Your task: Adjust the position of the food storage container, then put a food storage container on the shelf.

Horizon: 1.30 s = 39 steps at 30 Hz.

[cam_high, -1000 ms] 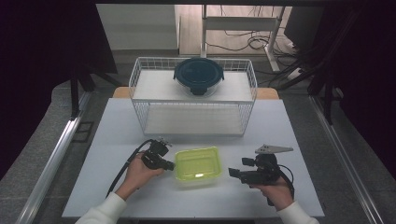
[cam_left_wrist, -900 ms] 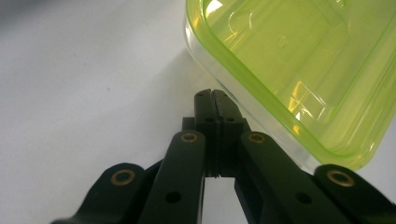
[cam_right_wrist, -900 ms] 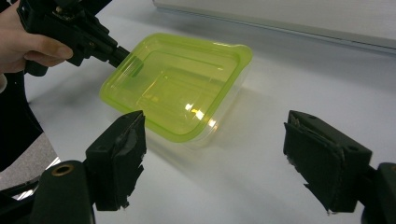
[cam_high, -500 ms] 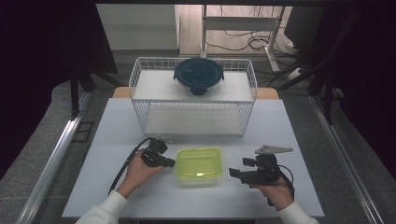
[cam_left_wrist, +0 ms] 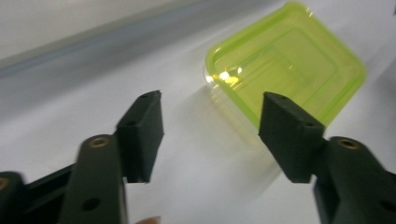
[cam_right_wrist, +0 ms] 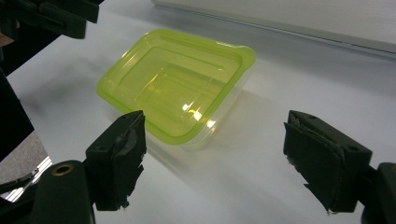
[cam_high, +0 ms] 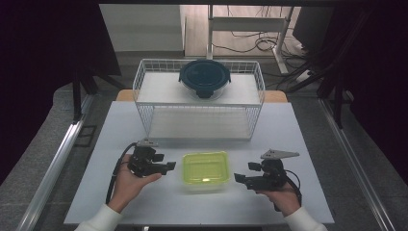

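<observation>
High view: the green-lidded box (cam_high: 205, 169) is seen on the desk (cam_high: 144, 120) between the left tool (cam_high: 169, 166) at 9 o'clock, whose jaws have just been opening and stand wide with nothing between them, and the right tool (cam_high: 239, 177) at 3 o'clock, also wide and empty. The box is judged light, stiff and slippery (thin plastic), best taken by the lid's rim. Its contents cannot be made out.

A lab-like recording room: dark curtains (cam_high: 43, 72) flank a plain white surface (cam_high: 308, 144), loose cables (cam_high: 250, 43) trail over the floor behind, and metal rails (cam_high: 57, 163) run alongside.
</observation>
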{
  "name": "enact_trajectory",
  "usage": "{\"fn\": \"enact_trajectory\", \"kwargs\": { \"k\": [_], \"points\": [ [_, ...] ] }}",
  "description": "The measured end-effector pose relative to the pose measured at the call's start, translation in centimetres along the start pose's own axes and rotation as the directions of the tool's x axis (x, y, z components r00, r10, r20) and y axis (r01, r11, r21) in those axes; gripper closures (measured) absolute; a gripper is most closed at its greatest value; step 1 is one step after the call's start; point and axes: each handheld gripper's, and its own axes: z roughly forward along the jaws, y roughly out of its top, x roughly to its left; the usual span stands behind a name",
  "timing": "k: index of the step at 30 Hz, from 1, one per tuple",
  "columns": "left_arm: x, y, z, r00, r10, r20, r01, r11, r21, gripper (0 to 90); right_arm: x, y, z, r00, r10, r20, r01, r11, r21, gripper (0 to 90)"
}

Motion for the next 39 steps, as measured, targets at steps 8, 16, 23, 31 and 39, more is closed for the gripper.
{"fn": "enact_trajectory", "kwargs": {
  "k": [8,16,23,31,39],
  "points": [
    [0.5,-0.6,0.0,0.9995,-0.031,-0.004,0.031,0.9995,-0.005,31.8,0.1,0.0,0.5,0.9998,-0.017,-0.004,0.017,1.000,0.005,20.4],
    [0.5,-0.1,0.2,0.9946,-0.075,0.071,0.076,0.9970,-0.011,28.4,-0.1,0.0,0.4,0.9999,0.010,-0.006,-0.010,1.000,-0.002,20.5],
    [0.8,-0.2,0.7,0.9856,-0.113,0.126,0.113,0.9936,0.007,28.7,-0.7,0.0,0.4,0.9988,0.047,-0.010,-0.047,0.999,-0.010,24.9],
    [1.8,-1.0,0.8,0.9753,-0.168,0.143,0.167,0.9857,0.019,30.2,-1.2,0.5,1.5,0.9977,0.066,-0.016,-0.066,0.998,0.002,28.8],
    [1.5,-0.9,2.3,0.9554,-0.229,0.186,0.225,0.9734,0.042,31.1,-1.9,0.8,3.0,0.9949,0.098,-0.026,-0.096,0.994,0.042,36.8]
  ]
}}
